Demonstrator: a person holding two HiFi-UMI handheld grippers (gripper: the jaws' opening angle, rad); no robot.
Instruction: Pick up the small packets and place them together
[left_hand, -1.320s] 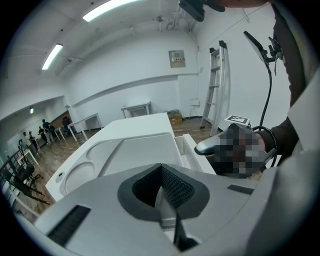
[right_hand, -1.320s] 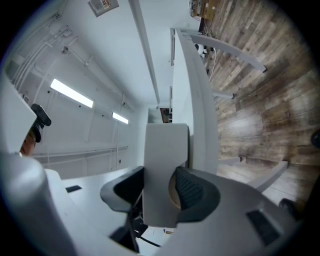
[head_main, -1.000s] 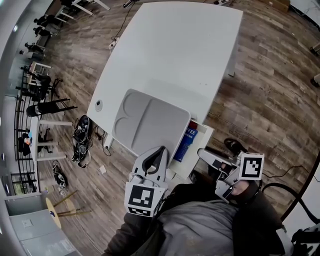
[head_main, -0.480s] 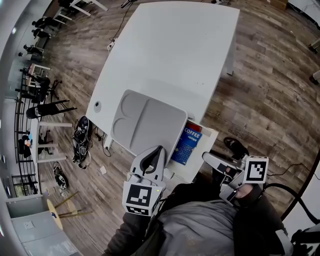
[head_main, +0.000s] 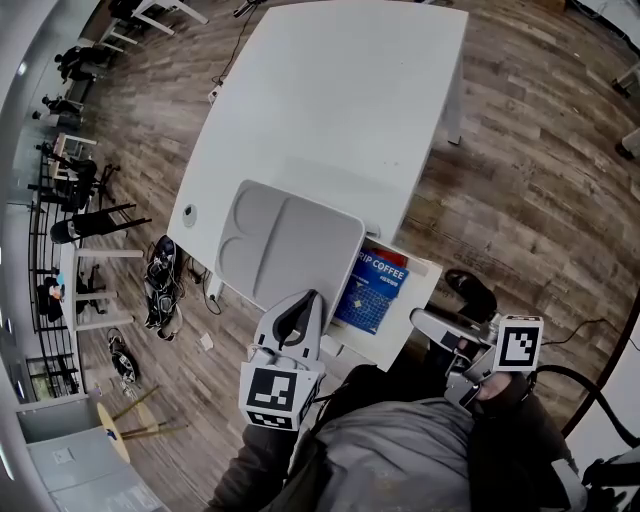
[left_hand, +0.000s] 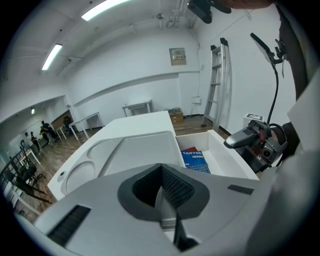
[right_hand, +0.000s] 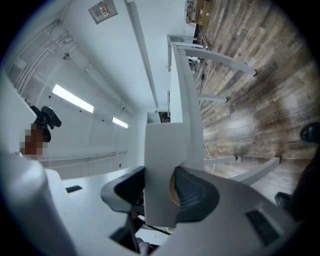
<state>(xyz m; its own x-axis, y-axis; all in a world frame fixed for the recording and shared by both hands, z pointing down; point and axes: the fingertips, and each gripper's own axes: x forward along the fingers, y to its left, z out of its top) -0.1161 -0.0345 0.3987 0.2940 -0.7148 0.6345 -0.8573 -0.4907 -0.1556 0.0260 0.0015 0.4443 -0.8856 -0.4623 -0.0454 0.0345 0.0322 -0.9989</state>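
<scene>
Beneath the white table (head_main: 340, 100), right claw (head_main: 422, 322) grips the open drawer (head_main: 422, 278) holding a coffee pack (head_main: 372, 292).

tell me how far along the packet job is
Done: the drawer is open, showing a blue coffee pack inside. In hand: the right gripper is clamped on the drawer's white front, while the left gripper is shut and empty above the grey tray. Left: nothing lies on the tray, so all the picking up and grouping remains.
</scene>
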